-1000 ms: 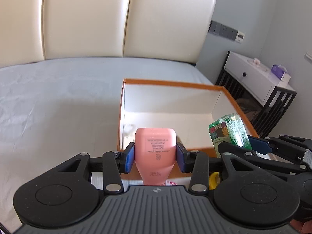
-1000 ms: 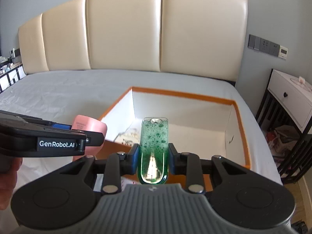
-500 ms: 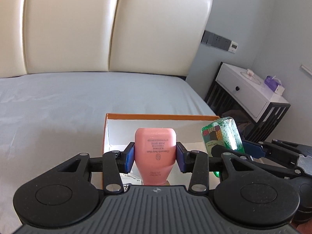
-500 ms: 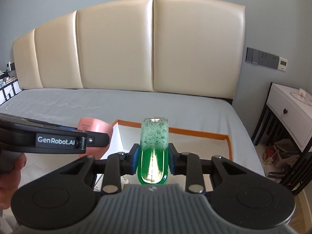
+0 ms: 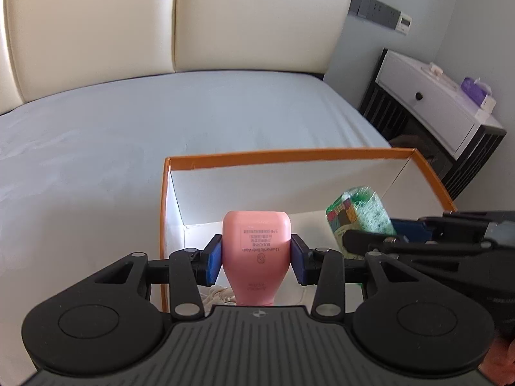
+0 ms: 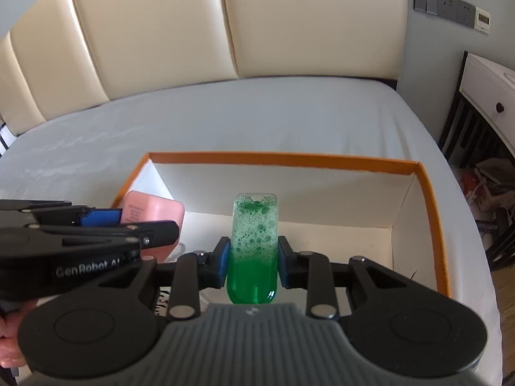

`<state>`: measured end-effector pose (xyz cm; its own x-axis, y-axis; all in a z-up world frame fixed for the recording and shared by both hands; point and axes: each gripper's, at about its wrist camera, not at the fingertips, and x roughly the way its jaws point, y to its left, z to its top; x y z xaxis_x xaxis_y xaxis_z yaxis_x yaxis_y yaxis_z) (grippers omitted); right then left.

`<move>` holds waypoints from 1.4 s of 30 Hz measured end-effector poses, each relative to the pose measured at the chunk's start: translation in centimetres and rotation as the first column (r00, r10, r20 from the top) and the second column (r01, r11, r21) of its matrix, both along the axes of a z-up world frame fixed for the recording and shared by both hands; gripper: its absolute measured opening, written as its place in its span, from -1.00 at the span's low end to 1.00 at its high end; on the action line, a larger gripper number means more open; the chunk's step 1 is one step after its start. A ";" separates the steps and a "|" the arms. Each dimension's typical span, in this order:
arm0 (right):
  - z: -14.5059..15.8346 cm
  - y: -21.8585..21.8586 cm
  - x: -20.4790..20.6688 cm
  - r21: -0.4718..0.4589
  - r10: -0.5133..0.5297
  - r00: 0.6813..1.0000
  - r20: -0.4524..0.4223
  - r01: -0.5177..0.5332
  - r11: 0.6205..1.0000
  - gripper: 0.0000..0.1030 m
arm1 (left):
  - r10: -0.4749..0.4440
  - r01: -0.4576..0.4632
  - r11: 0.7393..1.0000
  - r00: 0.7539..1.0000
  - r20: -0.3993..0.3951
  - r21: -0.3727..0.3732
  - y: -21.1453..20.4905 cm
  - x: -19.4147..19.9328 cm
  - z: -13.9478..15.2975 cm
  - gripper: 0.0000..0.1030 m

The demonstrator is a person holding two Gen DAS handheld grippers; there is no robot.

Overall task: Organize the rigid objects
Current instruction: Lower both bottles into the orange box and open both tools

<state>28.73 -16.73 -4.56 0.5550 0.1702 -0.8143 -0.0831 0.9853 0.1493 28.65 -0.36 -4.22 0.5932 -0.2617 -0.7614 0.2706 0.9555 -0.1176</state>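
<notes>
The left gripper [image 5: 256, 259] is closed on a pink bottle [image 5: 256, 251], and the right gripper [image 6: 253, 265] is closed on a green bottle [image 6: 254, 251]. Both bottles hang above the open orange-rimmed box [image 6: 283, 158] on the bed [image 5: 128, 135]. I judge neither is placed yet; lowering and releasing remain.

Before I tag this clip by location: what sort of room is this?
Most likely a bedroom. A bed with a grey sheet fills the view, backed by a padded cream headboard, and a white bedside cabinet stands next to it. The orange-rimmed box being filled sits on the bed.
</notes>
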 end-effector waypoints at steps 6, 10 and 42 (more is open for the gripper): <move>-1.4 0.2 1.8 -0.022 0.017 0.999 -0.050 -0.018 1.000 -0.43 | -0.028 0.031 0.996 0.999 -0.036 0.086 -1.0 0.9 -1.8 -0.05; -2.2 0.4 2.7 -0.016 0.017 0.996 -0.088 -0.018 1.000 -0.43 | -0.026 0.030 0.986 0.999 -0.025 0.166 -1.6 1.0 -2.0 -0.05; -4.6 2.0 3.9 -0.008 0.048 0.973 -0.226 -0.051 0.999 -0.43 | 0.081 -0.083 0.996 0.995 0.062 0.037 2.2 -1.1 0.6 0.23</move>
